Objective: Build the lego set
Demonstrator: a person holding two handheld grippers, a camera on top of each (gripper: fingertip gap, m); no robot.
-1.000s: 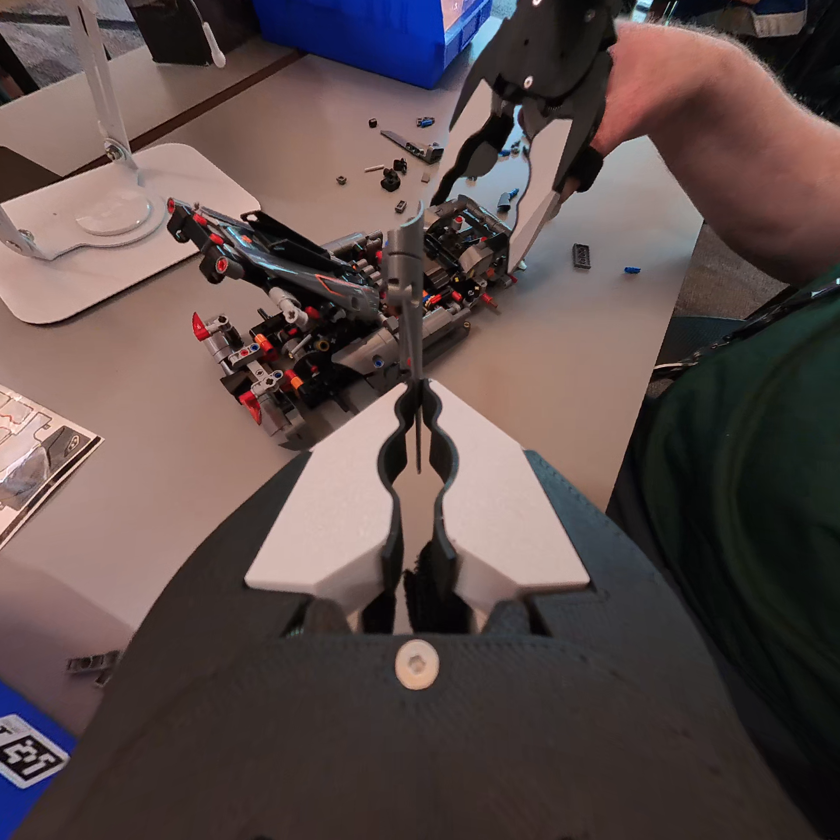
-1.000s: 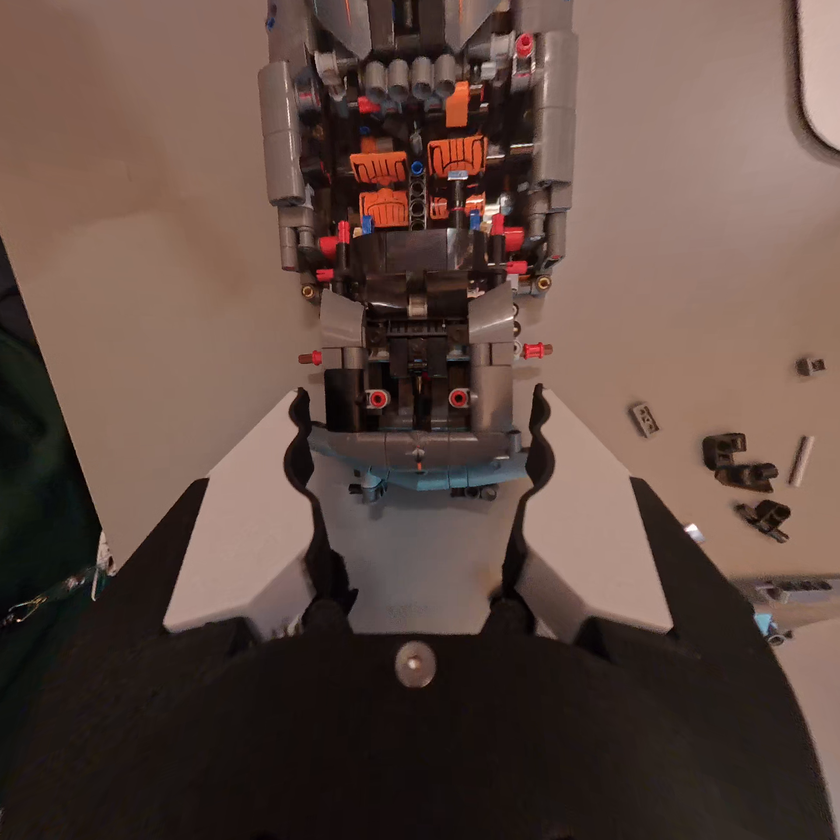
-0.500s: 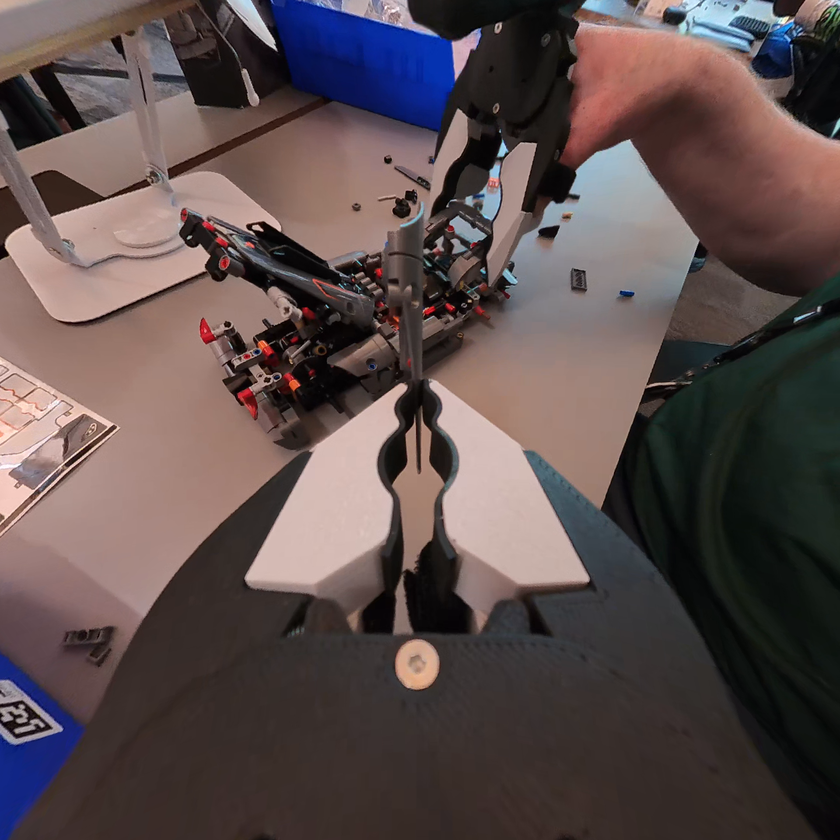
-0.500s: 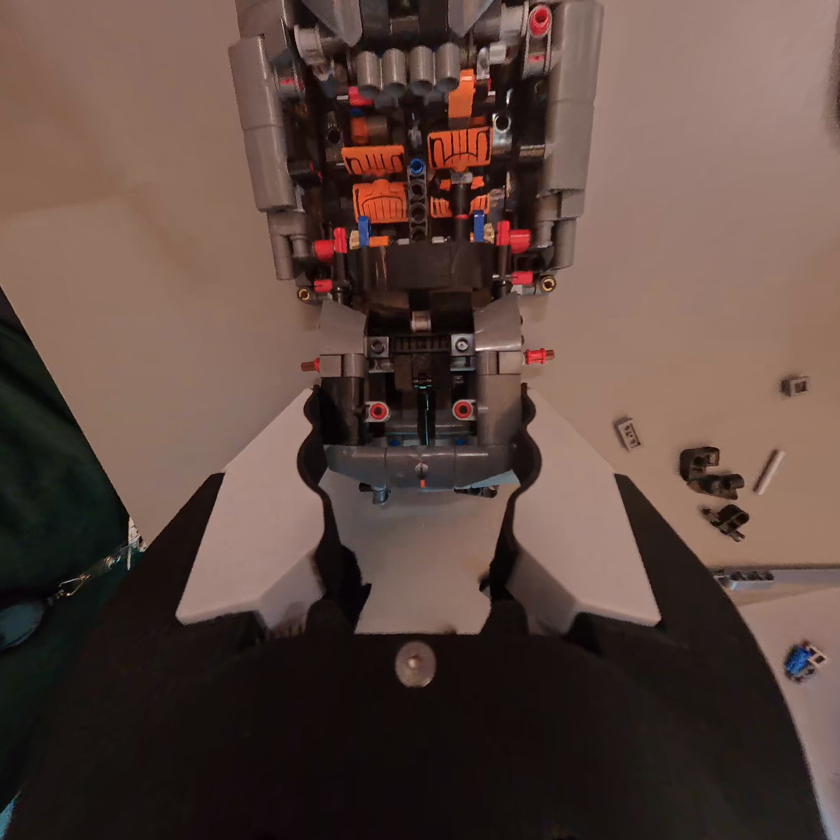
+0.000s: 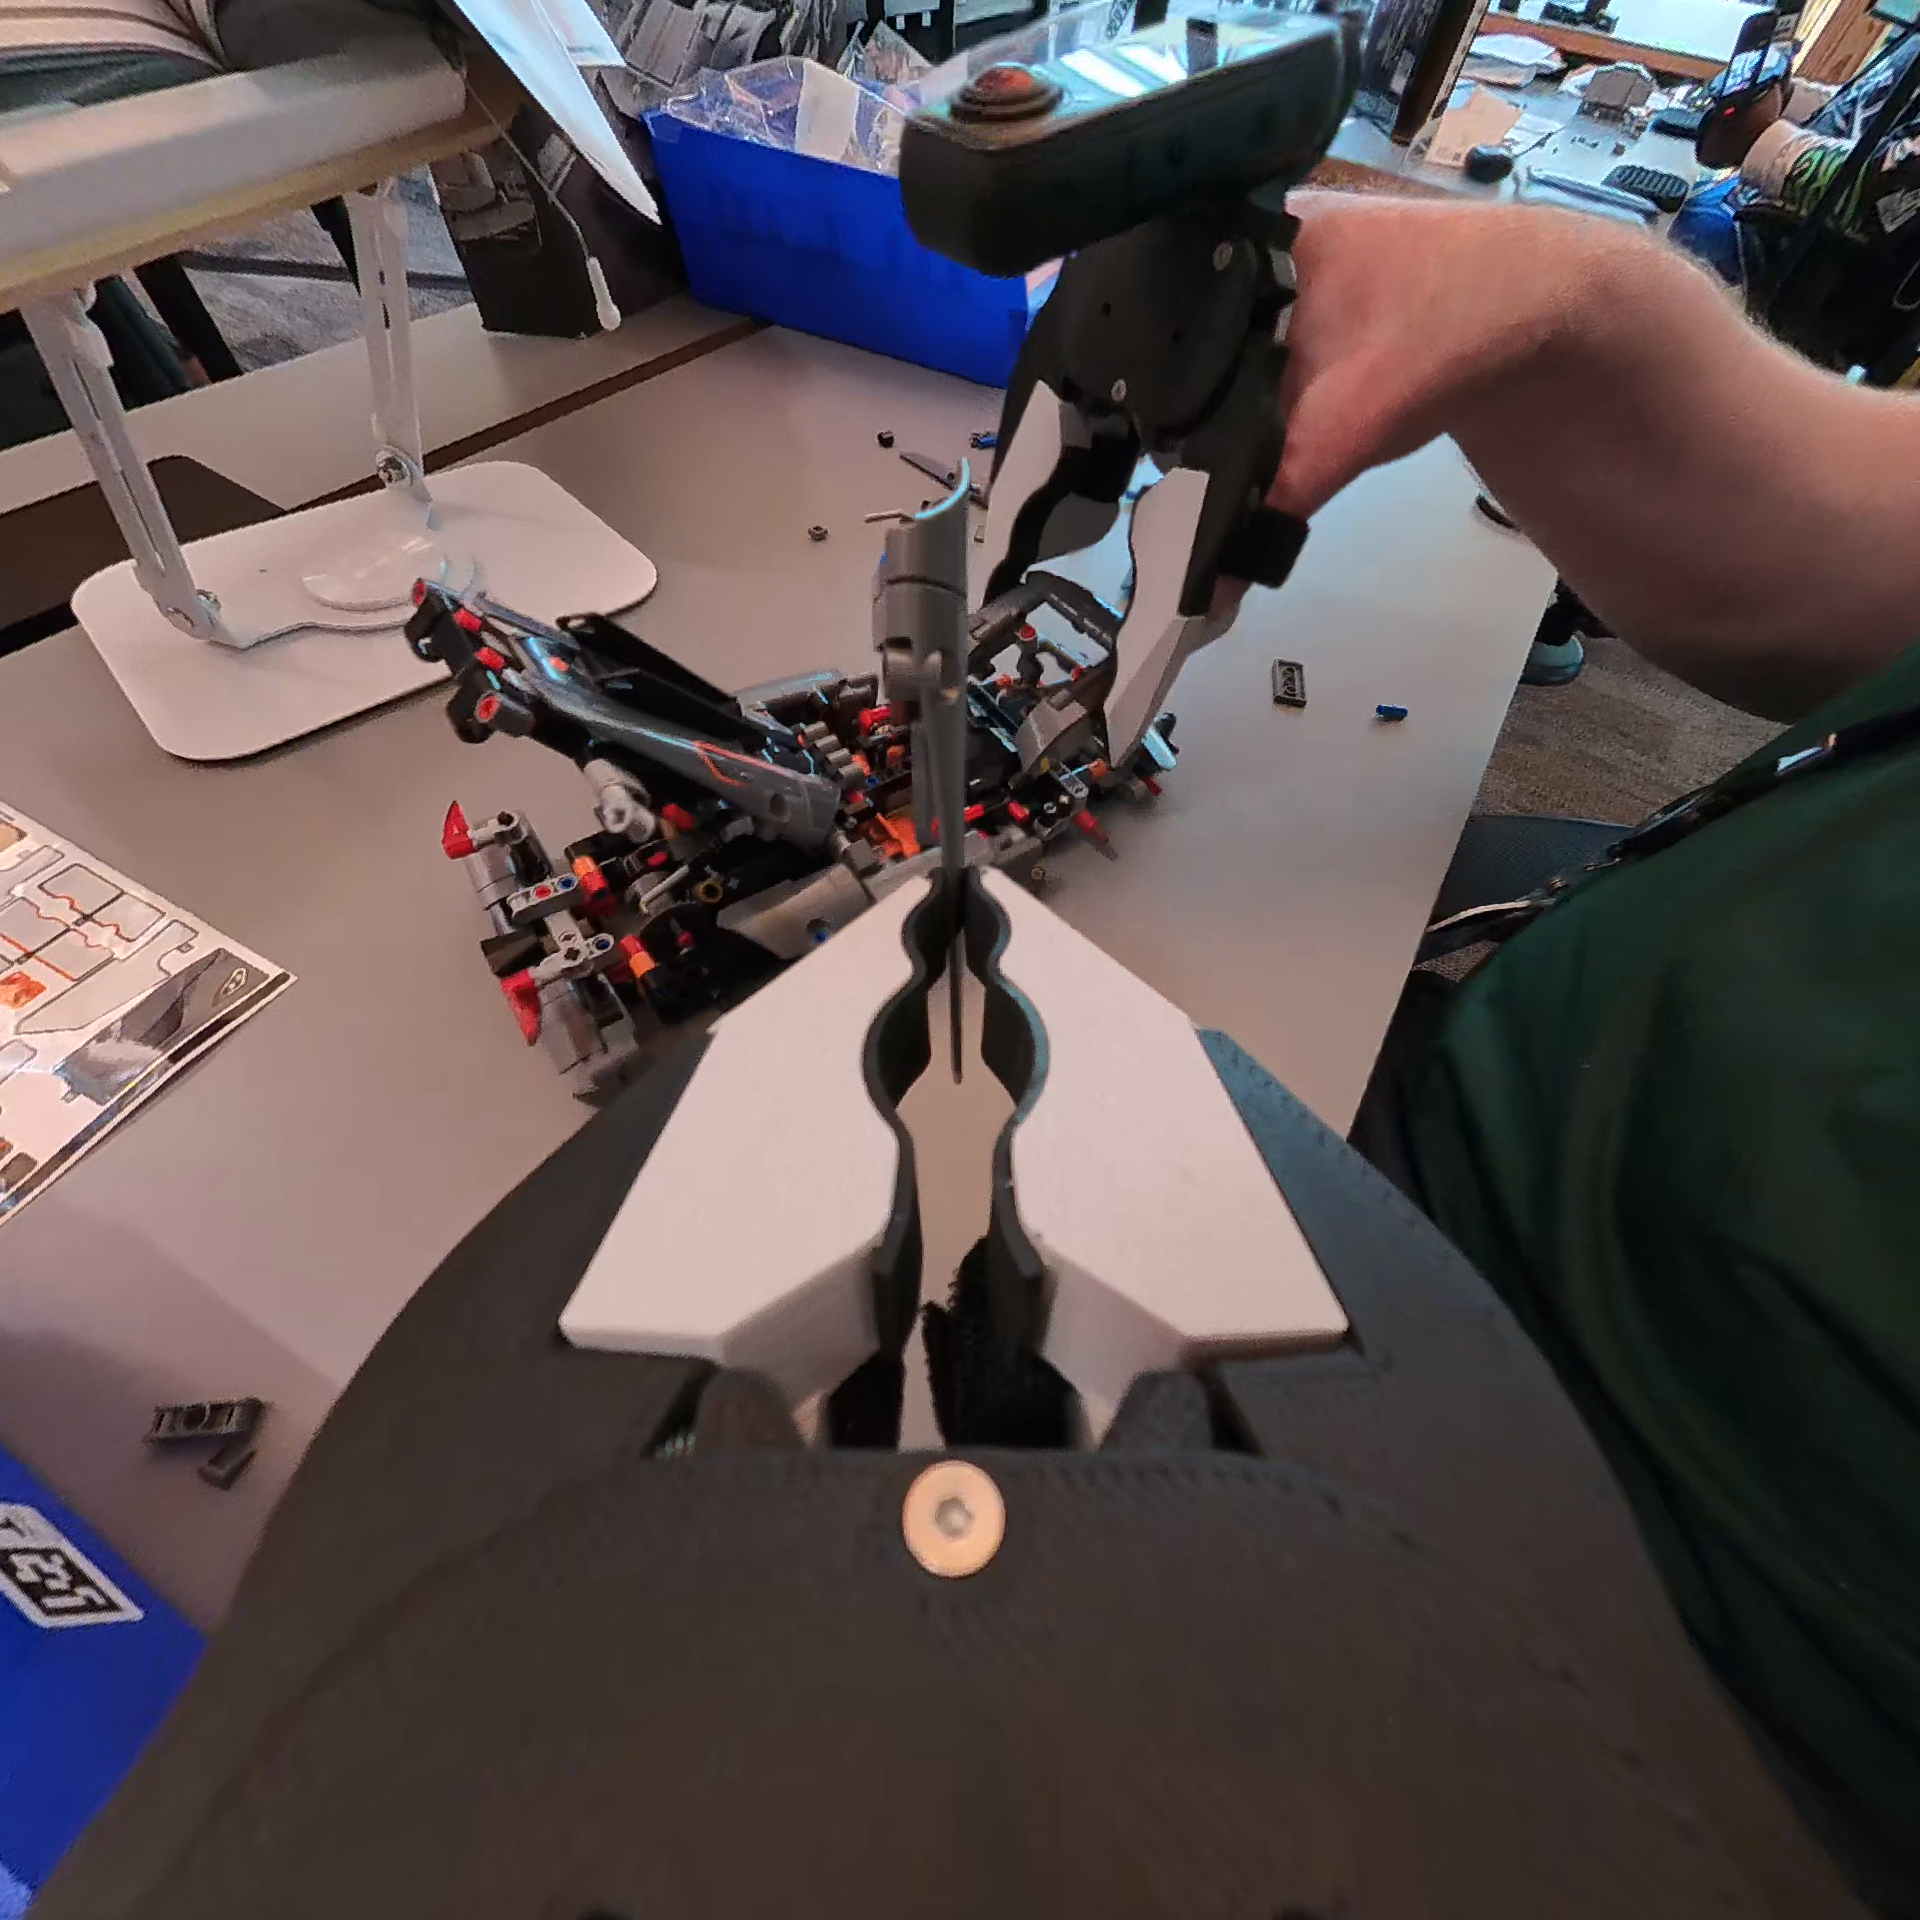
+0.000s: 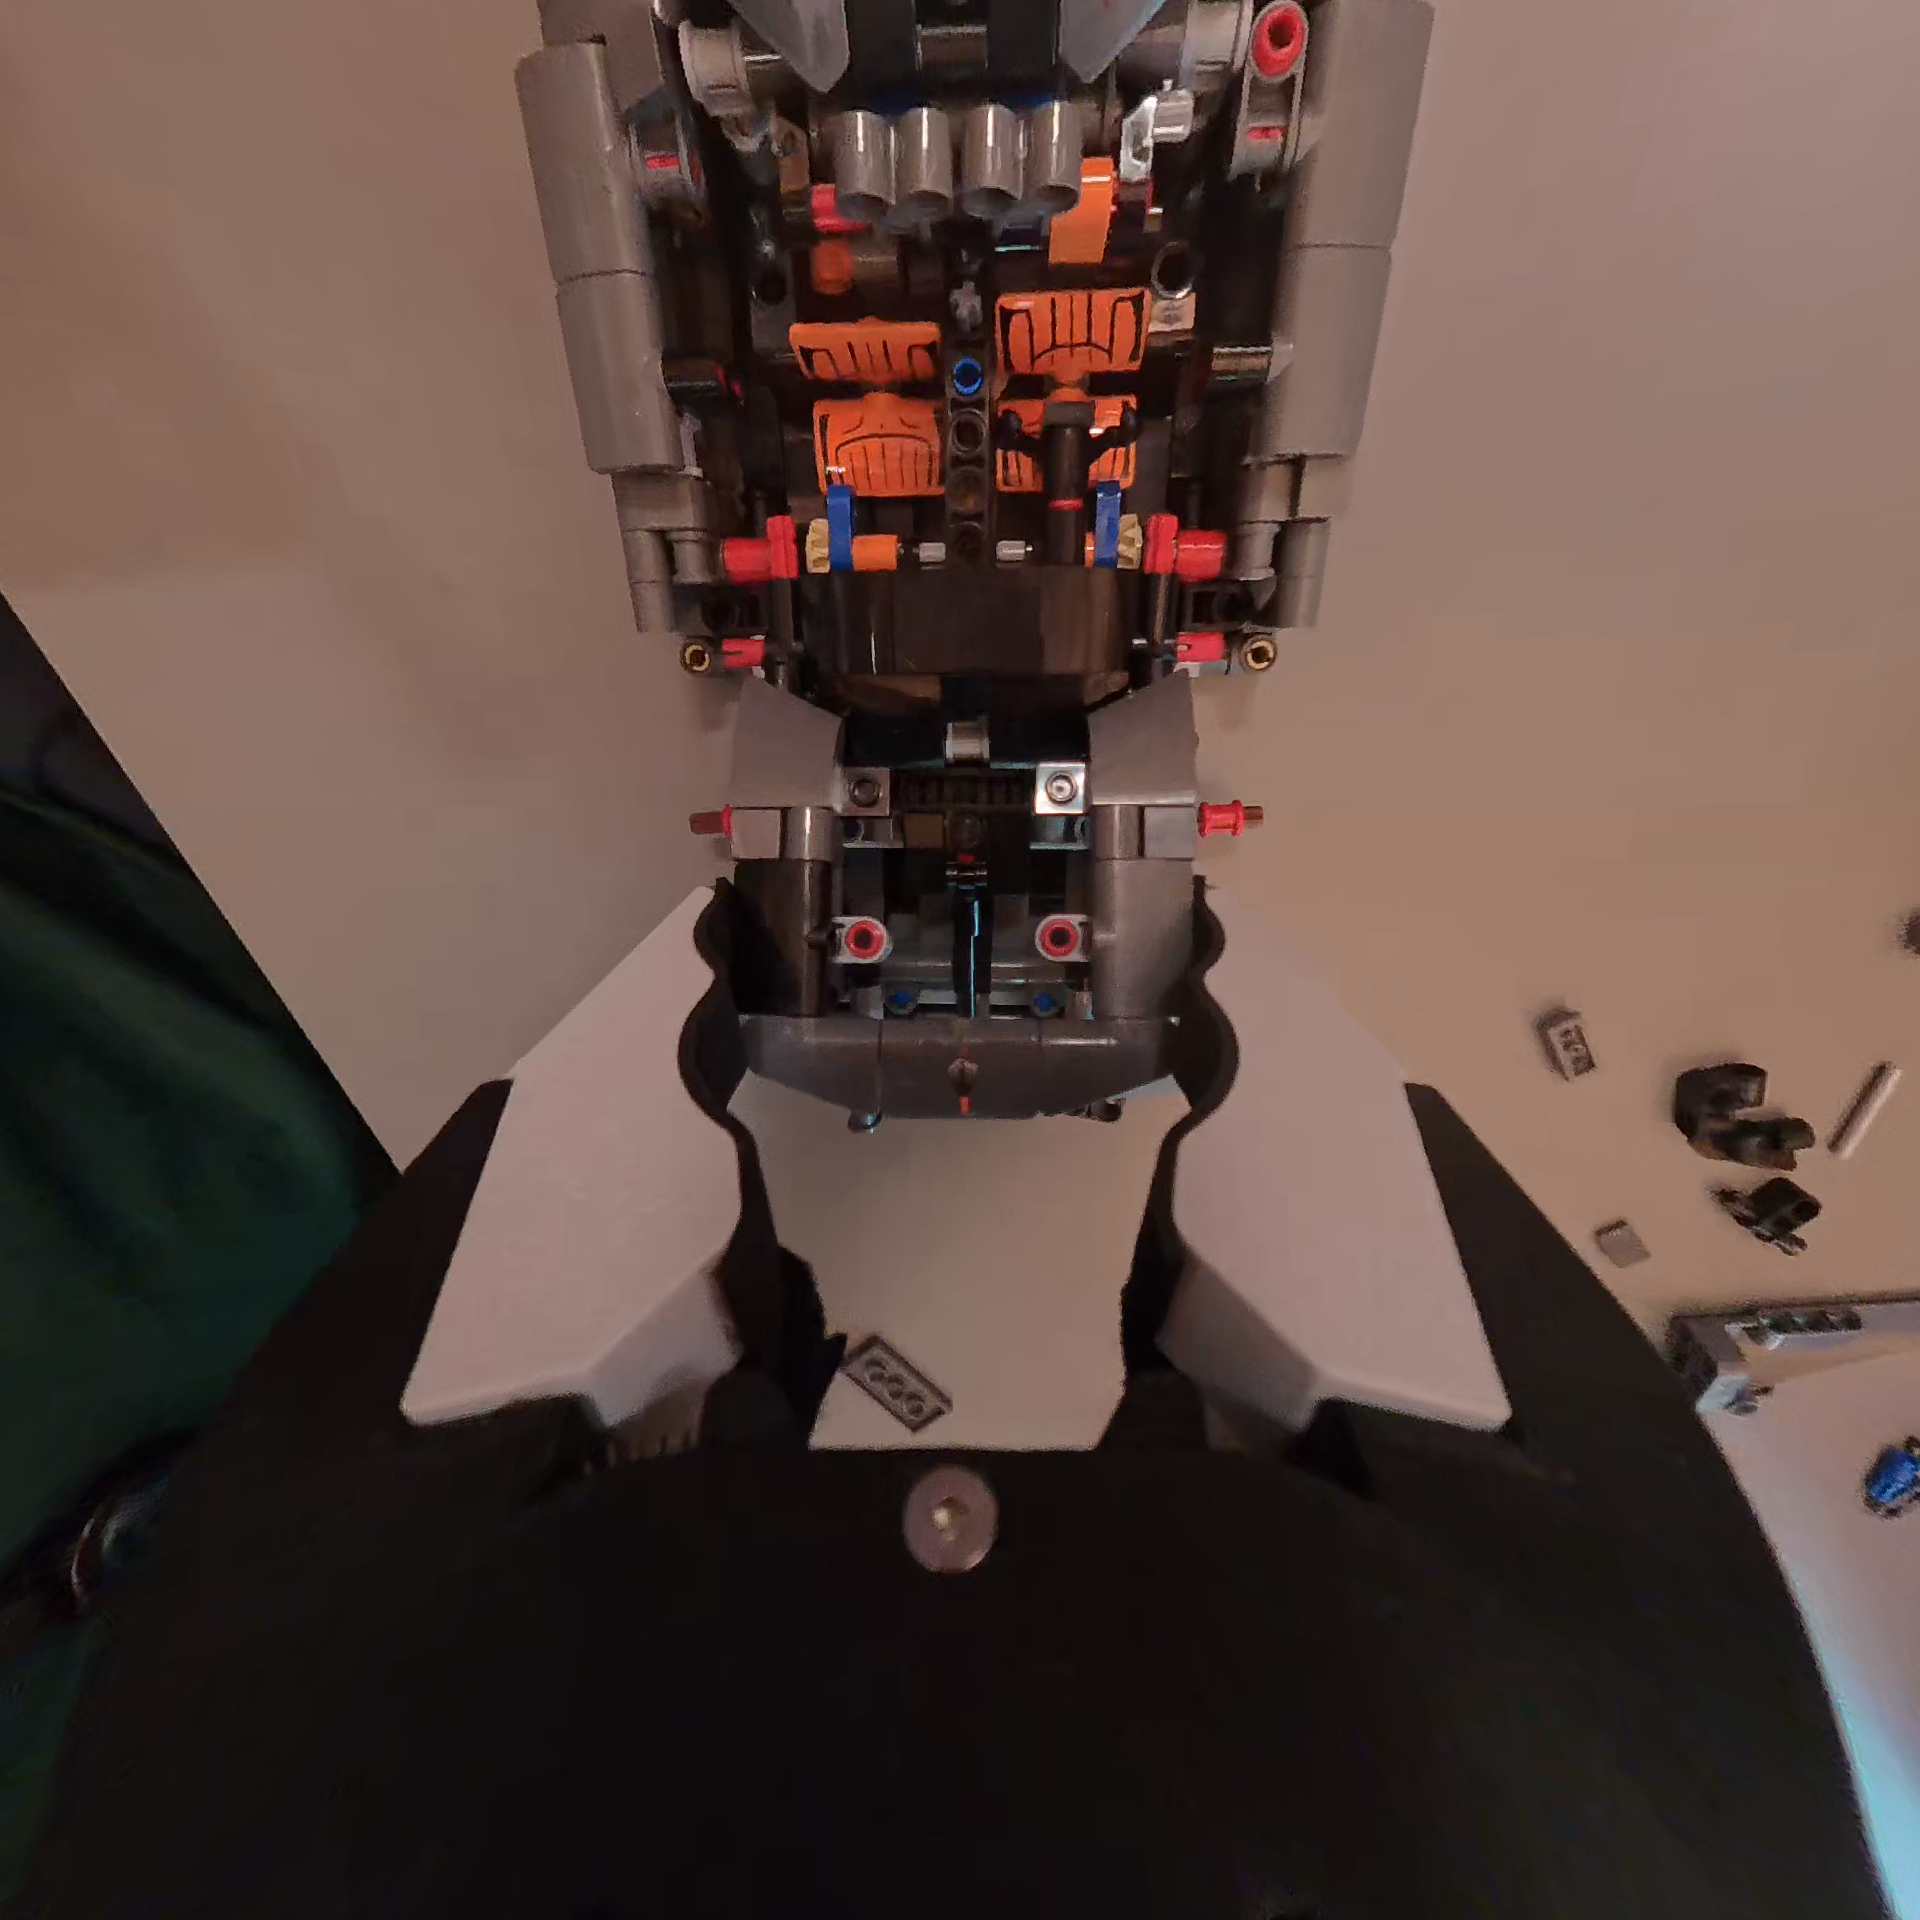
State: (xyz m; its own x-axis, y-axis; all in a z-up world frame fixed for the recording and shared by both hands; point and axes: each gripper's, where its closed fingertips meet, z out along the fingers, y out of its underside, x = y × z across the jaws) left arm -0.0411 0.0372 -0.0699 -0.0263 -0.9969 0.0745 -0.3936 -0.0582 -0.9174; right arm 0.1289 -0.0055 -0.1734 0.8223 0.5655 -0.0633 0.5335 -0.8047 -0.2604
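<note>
Since a second ago the right gripper (image 6: 961, 997) has come down over the near end of the grey, black and orange brick-built vehicle chassis (image 6: 961, 499), and its two white fingers with black inner pads, then short of the model, now sit on either side of the dark grey curved end piece, touching or very nearly touching its flanks; whether they press on it cannot be told. In the right wrist view the chassis runs straight away from the camera, its long axis in line with the fingers, orange seat-like parts midway along and grey cylinders farther up. In the left wrist view the same chassis (image 5: 748, 790) lies on the pale grey table (image 5: 1299, 894) with its long axis running from lower left to upper right, and the right gripper (image 5: 1081, 665), held by a hand (image 5: 1382, 353), stands over its far right end with fingers pointing down. The left gripper (image 5: 956, 925) has its tips closed together on a slender grey panel piece (image 5: 930, 644), which stands upright out of the tips, long axis pointing away from the camera, held above the table in front of the chassis. A printed instruction sheet (image 5: 94, 997) lies at the left edge, a white stand base (image 5: 343, 623) sits beyond the model, and small loose black and grey pieces (image 6: 1735, 1122) lie scattered to the right of the chassis.
</note>
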